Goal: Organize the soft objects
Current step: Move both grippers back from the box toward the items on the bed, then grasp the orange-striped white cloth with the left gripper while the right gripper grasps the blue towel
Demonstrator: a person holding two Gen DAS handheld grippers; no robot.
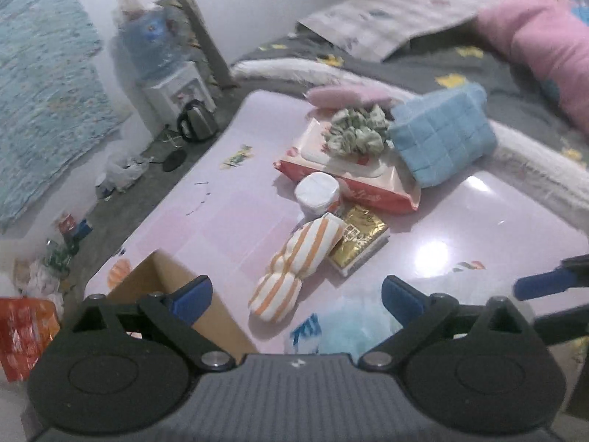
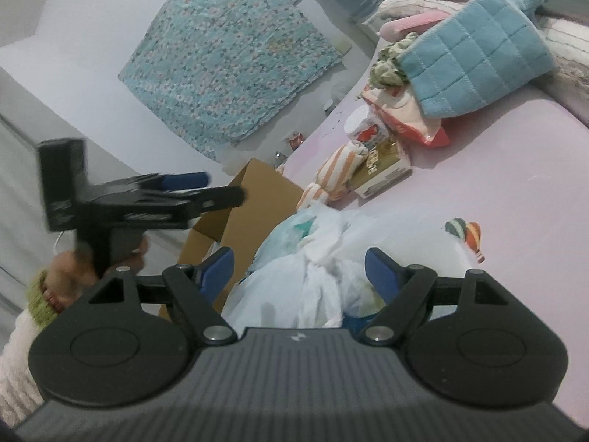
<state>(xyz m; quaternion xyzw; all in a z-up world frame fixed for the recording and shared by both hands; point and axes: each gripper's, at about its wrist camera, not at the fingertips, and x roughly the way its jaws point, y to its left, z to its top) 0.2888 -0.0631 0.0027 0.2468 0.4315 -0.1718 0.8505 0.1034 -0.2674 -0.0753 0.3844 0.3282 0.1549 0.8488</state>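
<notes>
On a pink table lie an orange-striped soft roll, a blue quilted pouch, a green-white scrunchie on a red wipes pack, and a pale blue mesh item in plastic. My left gripper is open above the table's near edge, over a cardboard box. My right gripper is open around the white plastic bag with soft items, not gripping it. The left gripper also shows in the right wrist view; the striped roll and pouch lie beyond.
A gold packet and a white-lidded jar sit beside the roll. A bed with grey cover and pink pillow borders the table's far side. A water dispenser, kettle and floor litter are at left.
</notes>
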